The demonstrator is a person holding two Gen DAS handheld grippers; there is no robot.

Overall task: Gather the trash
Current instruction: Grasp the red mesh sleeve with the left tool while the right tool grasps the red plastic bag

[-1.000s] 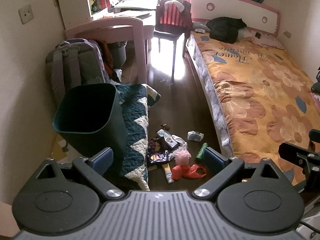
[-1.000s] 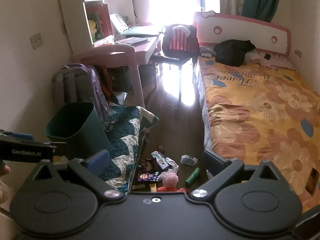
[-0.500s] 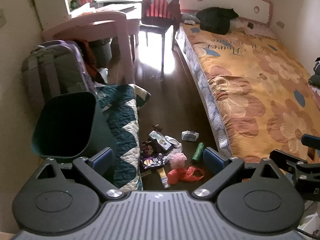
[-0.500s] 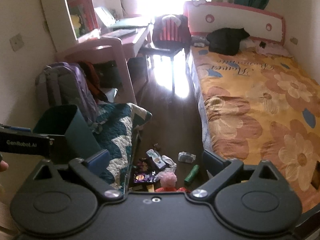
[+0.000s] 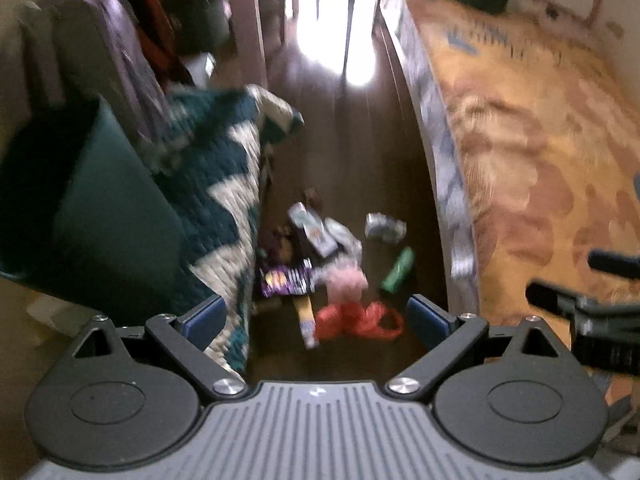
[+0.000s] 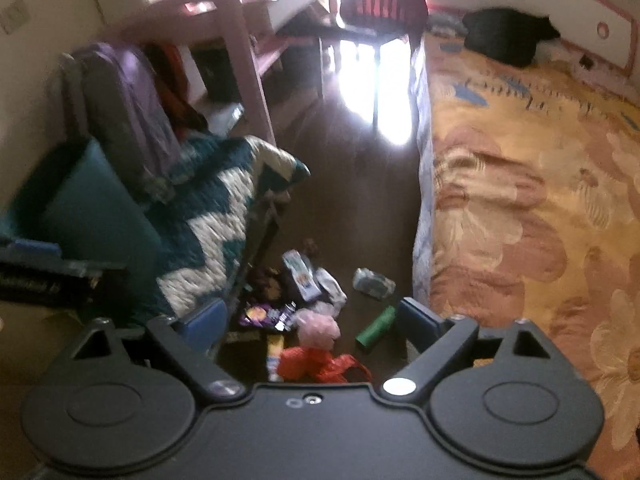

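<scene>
Several pieces of trash lie on the dark wood floor between a quilt and the bed: a red plastic bag (image 5: 356, 319) (image 6: 320, 364), a pink crumpled wrapper (image 5: 346, 278) (image 6: 318, 326), a green tube (image 5: 397, 270) (image 6: 376, 328), a purple snack packet (image 5: 286, 280) (image 6: 266, 314), a white carton (image 5: 312, 232) (image 6: 300, 274) and a crumpled clear packet (image 5: 384, 226) (image 6: 374, 282). A dark green bin (image 5: 92, 208) (image 6: 88, 216) stands at the left. My left gripper (image 5: 316, 316) and right gripper (image 6: 310, 320) are open and empty, held above the trash.
A teal and white quilt (image 5: 224, 168) (image 6: 224, 192) drapes beside the bin. A bed with an orange flowered cover (image 5: 540, 152) (image 6: 528, 184) fills the right. A purple backpack (image 6: 120, 112), a pink desk (image 6: 224, 40) and a chair (image 6: 380, 4) stand behind.
Both grippers have moved forward and tilted down toward the trash pile, which now looks larger. The views are blurred by motion. Both grippers stay open.
</scene>
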